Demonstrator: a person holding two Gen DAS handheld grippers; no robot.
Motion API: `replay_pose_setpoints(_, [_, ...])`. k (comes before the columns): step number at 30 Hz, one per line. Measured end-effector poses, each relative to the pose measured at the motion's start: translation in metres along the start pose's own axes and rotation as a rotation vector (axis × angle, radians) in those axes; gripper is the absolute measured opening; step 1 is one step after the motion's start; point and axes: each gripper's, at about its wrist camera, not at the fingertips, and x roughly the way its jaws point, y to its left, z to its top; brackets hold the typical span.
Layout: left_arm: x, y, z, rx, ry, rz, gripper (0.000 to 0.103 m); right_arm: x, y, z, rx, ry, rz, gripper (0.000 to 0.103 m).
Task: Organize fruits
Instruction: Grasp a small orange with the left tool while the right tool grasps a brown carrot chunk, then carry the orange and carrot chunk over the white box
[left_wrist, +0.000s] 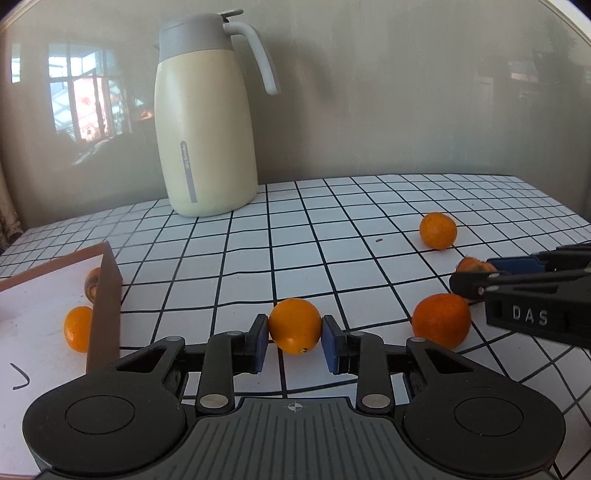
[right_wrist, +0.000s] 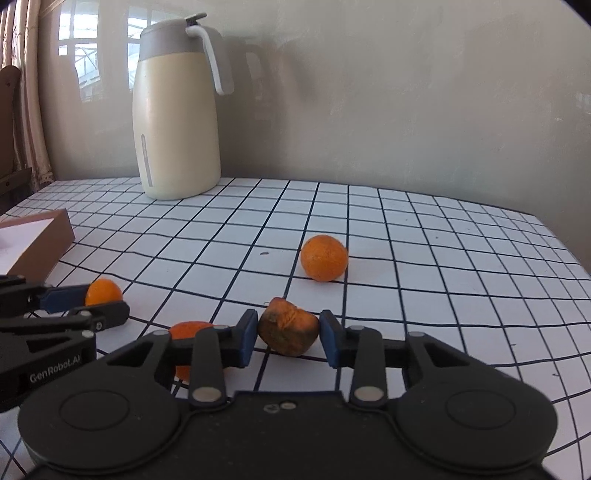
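Left wrist view is showing the left gripper (left_wrist: 294, 341) clamping a smooth orange (left_wrist: 294, 326) between its blue pads (left_wrist: 330, 349), low over the checked tablecloth (left_wrist: 332, 236). This fruit is slightly egg-shaped, its long axis tilting a little from upright and its small stem dot facing down toward the camera. Just left of it, a brown-walled box (left_wrist: 105, 306) is lying with its near corner close to the gripper; one orange (left_wrist: 77, 329) and a duller browned fruit (left_wrist: 92, 284) are sitting inside it, partly hidden by the wall. Open cloth is stretching ahead to a cream jug (left_wrist: 205, 122) by the wall.

Right wrist view is showing the right gripper (right_wrist: 287, 336) closing on a shrivelled, browned fruit (right_wrist: 289, 327), pads pressing both sides; the lumpy piece is lying wider than tall, its long axis running across between the fingers, a dark patch facing the camera. A round orange (right_wrist: 324, 257) is resting well apart beyond it on bare cloth, and another orange (right_wrist: 188, 338) is sitting just behind the gripper's left finger.

Both grippers are pointing forward and downward, side by side, near each other but apart, with the table's right edge far off
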Motion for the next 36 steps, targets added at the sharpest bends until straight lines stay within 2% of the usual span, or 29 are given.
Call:
replay_pose_setpoints(18, [-0.059, 0.006, 0.006, 0.013, -0.079, -0.015, 0.031, -0.050, 0.002, -0.002, 0.001, -0.070, -0.029, 0.028])
replay_pose_setpoints(36, [-0.113, 0.029, -0.013, 0.022, -0.131, 0.012, 0.031, -0.097, 0.016, -0.015, 0.002, -0.113, -0.027, 0.028])
